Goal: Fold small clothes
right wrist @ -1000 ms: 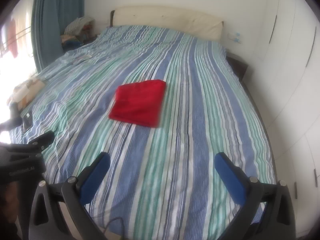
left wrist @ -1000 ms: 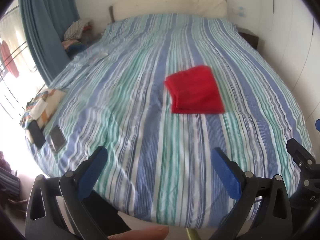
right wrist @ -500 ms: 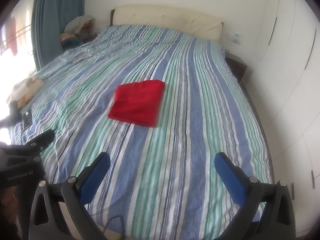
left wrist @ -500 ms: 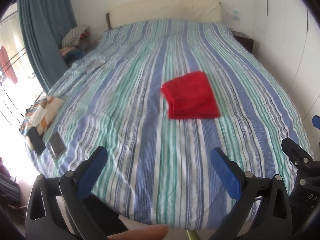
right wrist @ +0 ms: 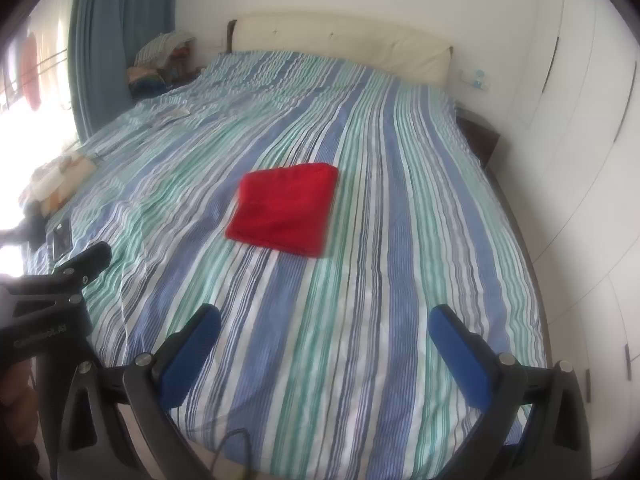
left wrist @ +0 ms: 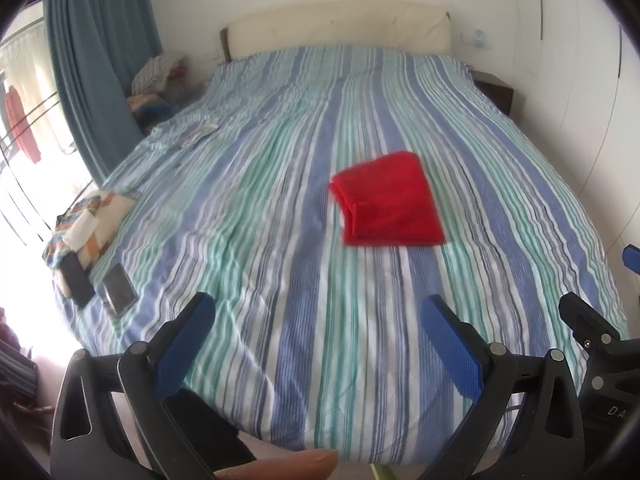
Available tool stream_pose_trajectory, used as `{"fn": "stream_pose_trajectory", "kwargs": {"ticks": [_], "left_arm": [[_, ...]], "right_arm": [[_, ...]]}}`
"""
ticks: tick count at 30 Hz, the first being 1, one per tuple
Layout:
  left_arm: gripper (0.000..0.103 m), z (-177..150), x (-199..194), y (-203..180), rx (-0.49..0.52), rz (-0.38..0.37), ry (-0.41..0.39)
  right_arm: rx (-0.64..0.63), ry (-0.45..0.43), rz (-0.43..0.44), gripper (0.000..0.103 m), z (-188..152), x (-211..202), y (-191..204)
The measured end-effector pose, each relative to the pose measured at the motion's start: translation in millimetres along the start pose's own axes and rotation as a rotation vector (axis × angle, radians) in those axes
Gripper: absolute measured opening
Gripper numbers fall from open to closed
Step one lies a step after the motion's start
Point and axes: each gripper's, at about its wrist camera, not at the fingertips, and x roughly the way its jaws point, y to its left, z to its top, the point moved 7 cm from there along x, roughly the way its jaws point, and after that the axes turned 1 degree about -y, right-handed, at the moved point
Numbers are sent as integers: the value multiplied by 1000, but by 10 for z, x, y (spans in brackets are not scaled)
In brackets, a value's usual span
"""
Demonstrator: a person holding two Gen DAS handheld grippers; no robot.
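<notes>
A red garment (left wrist: 390,200) lies folded into a flat rectangle near the middle of the striped bed (left wrist: 260,220); it also shows in the right wrist view (right wrist: 286,210). My left gripper (left wrist: 318,344) is open and empty, held back over the foot of the bed, well short of the garment. My right gripper (right wrist: 326,348) is open and empty too, also over the foot of the bed. The left gripper's body shows at the left edge of the right wrist view (right wrist: 52,300).
Two phones (left wrist: 118,284) and a patterned cloth (left wrist: 92,220) lie at the bed's left edge. A blue curtain (left wrist: 96,64) and a clothes pile (left wrist: 158,76) stand far left. White wardrobe doors (right wrist: 580,140) line the right side. A cream headboard (left wrist: 340,26) is at the back.
Both grippers have drawn back a little from the bed and shifted slightly; the red garment lies still and folded as before. Both stay open.
</notes>
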Motion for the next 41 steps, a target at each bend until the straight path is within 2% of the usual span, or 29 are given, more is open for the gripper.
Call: {"fn": "stream_pose_trajectory", "kwargs": {"ticks": [3,29,41], "left_arm": [[103,-14,-6,-17,17,15,-5],[103,24,-52,-128,30,-25,2],[103,44,-92,-140,40,-16,-32]], "right_arm": [[-3,3,0,102,1,13,9],[21,8,-8,102,-55,-25,-72],[26,13,-6,102,-54,-16,-87]]}}
